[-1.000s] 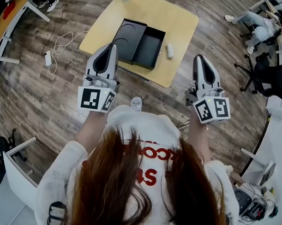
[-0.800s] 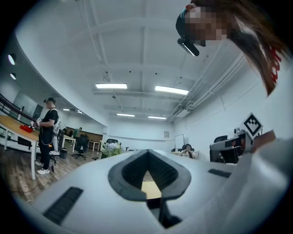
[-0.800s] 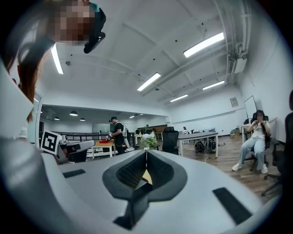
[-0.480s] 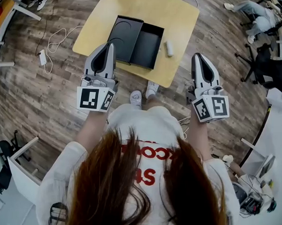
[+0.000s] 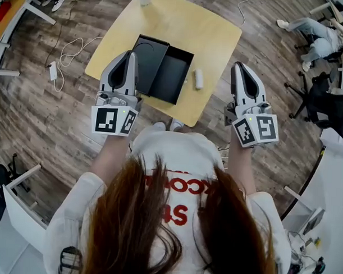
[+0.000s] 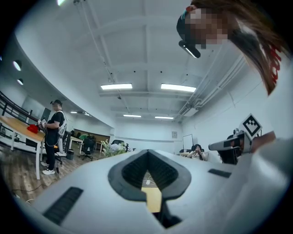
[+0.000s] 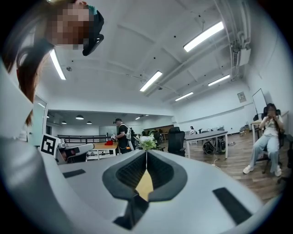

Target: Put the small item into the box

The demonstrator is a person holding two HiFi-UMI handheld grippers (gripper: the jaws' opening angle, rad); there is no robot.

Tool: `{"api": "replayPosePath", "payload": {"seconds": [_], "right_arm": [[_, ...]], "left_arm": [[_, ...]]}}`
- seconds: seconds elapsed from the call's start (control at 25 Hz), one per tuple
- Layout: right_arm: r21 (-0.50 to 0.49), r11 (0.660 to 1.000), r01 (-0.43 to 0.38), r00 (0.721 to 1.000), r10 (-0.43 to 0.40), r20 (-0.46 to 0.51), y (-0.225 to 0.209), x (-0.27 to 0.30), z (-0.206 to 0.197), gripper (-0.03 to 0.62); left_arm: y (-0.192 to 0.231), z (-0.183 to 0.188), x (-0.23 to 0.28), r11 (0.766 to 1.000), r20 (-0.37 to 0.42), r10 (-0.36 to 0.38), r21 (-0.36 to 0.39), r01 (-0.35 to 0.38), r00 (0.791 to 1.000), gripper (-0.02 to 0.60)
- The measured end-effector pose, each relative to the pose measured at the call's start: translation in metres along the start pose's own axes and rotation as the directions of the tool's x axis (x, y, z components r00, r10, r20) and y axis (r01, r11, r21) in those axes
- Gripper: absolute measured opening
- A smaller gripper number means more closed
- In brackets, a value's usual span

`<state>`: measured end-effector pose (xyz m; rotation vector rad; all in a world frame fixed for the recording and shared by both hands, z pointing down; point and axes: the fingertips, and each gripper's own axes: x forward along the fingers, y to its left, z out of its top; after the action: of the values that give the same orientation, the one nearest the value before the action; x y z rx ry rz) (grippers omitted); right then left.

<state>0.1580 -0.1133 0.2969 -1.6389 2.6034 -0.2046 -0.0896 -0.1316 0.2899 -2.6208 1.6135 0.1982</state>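
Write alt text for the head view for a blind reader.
From above, a person holds the left gripper and right gripper, jaws shut and empty, toward a yellow table. On it lie an open black box and, right of it, a small white item.

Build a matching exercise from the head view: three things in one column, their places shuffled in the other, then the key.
Things
1. open black rectangular box
2. small white cylindrical item
3. white charger with its cable

Places
A. on the wooden floor, left of the square yellow table
B. middle of that table
C. on the table, just right of the box, outside it

Pairs: 1-B; 2-C; 3-A
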Motion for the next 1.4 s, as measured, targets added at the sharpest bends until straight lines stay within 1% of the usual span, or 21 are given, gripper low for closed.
{"api": "replayPosePath", "payload": {"seconds": [0.2,0.4,0.48,0.6,0.76,0.84,0.92,0.96,1.0,1.04,1.2,1.24,1.32,1.4], "right_arm": [[0.015,0.999,-0.043,0.999,0.043,-0.011,-0.025,0.02,-0.004,0.006],[0.039,0.998,-0.056,0.997,0.058,-0.056,-0.032,0.038,-0.021,0.006],[0.057,0.998,-0.04,0.994,0.046,-0.094,-0.032,0.045,-0.035,0.007],[0.082,0.997,0.007,0.986,0.007,-0.168,-0.033,0.052,-0.066,0.008],[0.11,0.992,0.068,0.961,-0.035,-0.275,-0.037,0.055,-0.116,0.009],[0.119,0.989,0.089,0.939,-0.043,-0.342,-0.038,0.055,-0.15,0.009],[0.129,0.987,0.099,0.908,-0.037,-0.417,-0.035,0.055,-0.186,0.01],[0.132,0.986,0.103,0.891,-0.032,-0.454,-0.032,0.055,-0.203,0.03],[0.131,0.986,0.106,0.872,-0.029,-0.489,-0.03,0.055,-0.22,0.076],[0.123,0.986,0.11,0.852,-0.03,-0.523,-0.028,0.055,-0.236,0.107],[0.048,0.991,0.123,0.757,-0.062,-0.651,-0.024,0.048,-0.292,0.206],[0.04,0.992,0.121,0.739,-0.063,-0.671,-0.022,0.046,-0.301,0.23],[0.031,0.993,0.111,0.717,-0.058,-0.694,-0.017,0.045,-0.312,0.247],[0.007,0.995,0.098,0.705,-0.064,-0.707,-0.013,0.044,-0.317,0.252]], "left_arm": [[-0.004,-0.008,0.026,0.999,-0.003,0.036,0.009,-0.036,0.999,-0.002],[-0.003,-0.019,0.04,0.998,-0.025,0.056,0.003,-0.056,0.998,-0.003],[-0.002,-0.026,0.044,0.999,-0.037,0.049,-0.004,-0.049,0.998,-0.002],[0.0,-0.04,0.051,1.0,-0.069,0.017,-0.023,-0.019,0.997,-0.002],[0.006,-0.056,0.054,1.0,-0.105,-0.002,-0.019,0.0,0.994,-0.003],[0.009,-0.065,0.054,1.0,-0.126,-0.007,-0.023,0.004,0.992,-0.003],[0.013,-0.074,0.052,1.0,-0.153,-0.01,-0.03,0.005,0.988,-0.002],[0.015,-0.079,0.05,0.999,-0.165,-0.011,-0.033,0.005,0.986,-0.003],[0.016,-0.082,0.049,0.999,-0.177,-0.012,-0.035,0.006,0.984,-0.003],[0.018,-0.086,0.048,0.999,-0.187,-0.014,-0.036,0.007,0.982,-0.002],[0.024,-0.097,0.042,0.999,-0.222,-0.016,-0.037,0.008,0.975,-0.003],[0.025,-0.099,0.041,0.999,-0.228,-0.015,-0.037,0.006,0.974,-0.002],[0.026,-0.101,0.04,0.999,-0.235,-0.012,-0.036,0.004,0.972,-0.003],[0.026,-0.103,0.04,0.999,-0.241,-0.014,-0.037,0.005,0.97,-0.002]]}}
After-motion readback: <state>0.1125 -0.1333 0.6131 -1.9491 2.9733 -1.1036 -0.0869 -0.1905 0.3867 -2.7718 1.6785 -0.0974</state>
